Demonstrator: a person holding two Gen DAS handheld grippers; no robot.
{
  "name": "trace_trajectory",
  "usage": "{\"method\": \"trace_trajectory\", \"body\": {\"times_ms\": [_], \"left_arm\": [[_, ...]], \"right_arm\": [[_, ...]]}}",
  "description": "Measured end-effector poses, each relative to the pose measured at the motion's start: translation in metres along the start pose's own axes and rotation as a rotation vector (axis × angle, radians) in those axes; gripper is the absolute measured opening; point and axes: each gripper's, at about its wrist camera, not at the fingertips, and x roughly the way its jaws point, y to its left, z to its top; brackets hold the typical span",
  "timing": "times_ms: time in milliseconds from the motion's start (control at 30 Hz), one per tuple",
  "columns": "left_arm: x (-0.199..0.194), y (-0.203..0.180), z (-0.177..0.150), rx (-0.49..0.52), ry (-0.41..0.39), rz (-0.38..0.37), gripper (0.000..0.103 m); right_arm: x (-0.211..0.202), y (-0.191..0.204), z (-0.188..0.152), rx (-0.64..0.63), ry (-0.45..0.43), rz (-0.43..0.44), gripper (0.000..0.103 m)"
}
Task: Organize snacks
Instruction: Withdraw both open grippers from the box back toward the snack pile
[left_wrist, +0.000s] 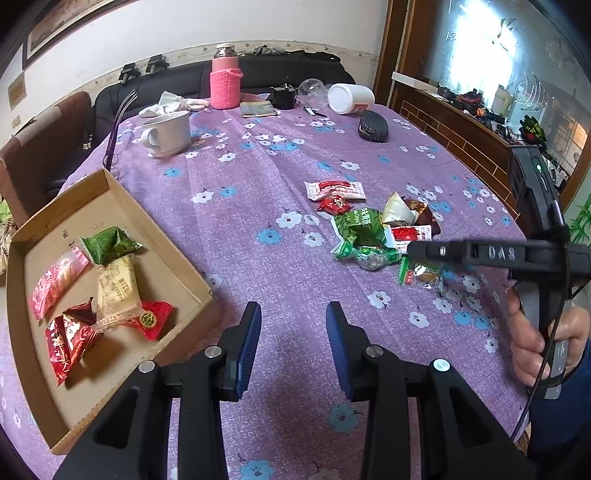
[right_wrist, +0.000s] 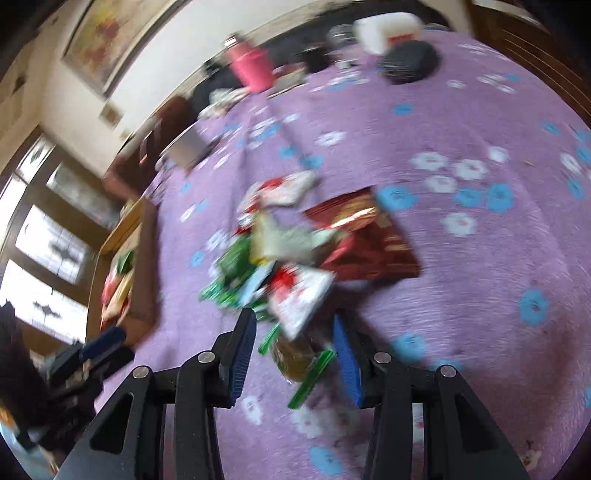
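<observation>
A shallow cardboard box (left_wrist: 155, 236) lies at the left on the purple flowered cloth and holds several wrapped snacks, among them a green packet (left_wrist: 109, 243) and a cream one (left_wrist: 118, 291). A loose pile of snacks (left_wrist: 369, 229) lies to the right of it. My left gripper (left_wrist: 294, 321) hangs open over bare cloth between box and pile, with nothing between its fingers. My right gripper (right_wrist: 295, 332) is at the near edge of the pile. It is open around a clear snack with green ends (right_wrist: 295, 358), which lies on the cloth. This view is blurred.
At the far side of the table stand a white mug (left_wrist: 168, 134), a pink knitted bottle (left_wrist: 225, 83), a toppled white jar (left_wrist: 351, 98) and a black case (left_wrist: 373, 127). A person's hand (left_wrist: 535, 332) holds the right gripper's handle. A brown chair (left_wrist: 40, 147) stands at the left.
</observation>
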Motion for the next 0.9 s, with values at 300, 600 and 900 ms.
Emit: {"method": "trace_trajectory", "body": {"times_ms": [300, 600, 900], "left_arm": [[0.002, -0.003, 0.002, -0.005, 0.026, -0.008, 0.037], [0.025, -0.015, 0.017, 0.004, 0.071, -0.042, 0.040], [0.066, -0.008, 0.043, -0.109, 0.152, -0.115, 0.041]], "right_arm": [[0.009, 0.036, -0.018, -0.263, 0.014, -0.041, 0.052], [0.013, 0.044, -0.024, -0.349, -0.019, -0.142, 0.030], [-0.001, 0.012, -0.010, -0.169, -0.057, -0.123, 0.026]]}}
